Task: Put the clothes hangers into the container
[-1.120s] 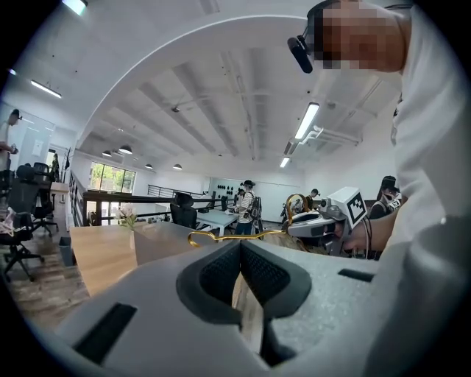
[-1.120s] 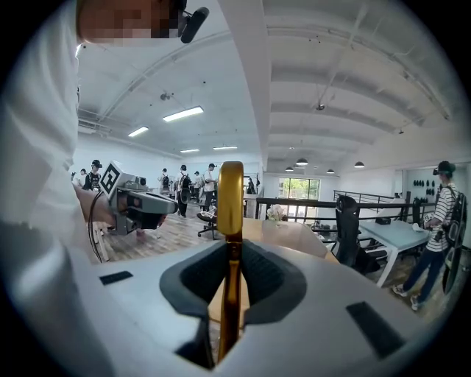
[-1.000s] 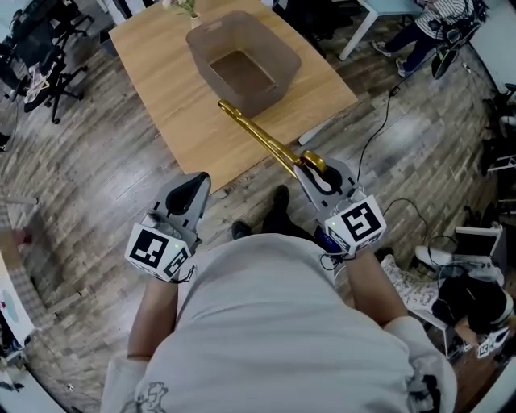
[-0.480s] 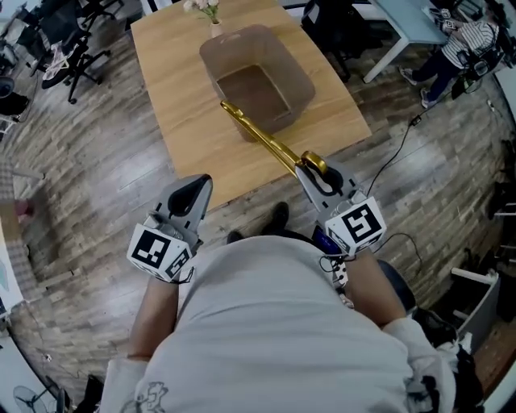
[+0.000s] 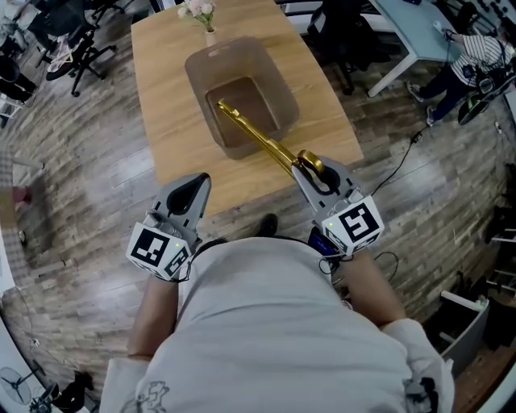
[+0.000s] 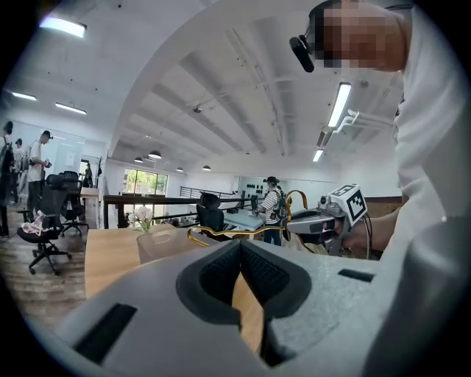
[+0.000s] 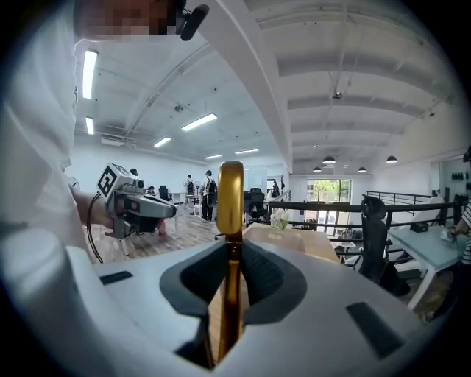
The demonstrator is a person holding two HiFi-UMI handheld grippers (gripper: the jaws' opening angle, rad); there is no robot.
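A gold clothes hanger [image 5: 262, 139] sticks out level from my right gripper [image 5: 309, 164], which is shut on its hook end. Its far end reaches over the near rim of the translucent grey container [image 5: 284, 81] on the wooden table [image 5: 165, 113]. In the right gripper view the hanger [image 7: 230, 197] stands edge-on between the pads, with the container [image 7: 291, 239] ahead. My left gripper [image 5: 196, 181] hovers at the table's near edge, jaws together and empty. From the left gripper view, the hanger [image 6: 228, 233] spans toward the container [image 6: 163, 244].
A small vase of flowers [image 5: 201, 13] stands behind the container at the table's far end. Office chairs [image 5: 68, 48] sit at the far left, a light blue table [image 5: 411, 24] and a seated person [image 5: 468, 56] at the far right. A cable [image 5: 387, 181] runs across the floor.
Both grippers have moved forward toward the table. The hanger's far end, which was short of the container's near wall, now hangs over its inside.
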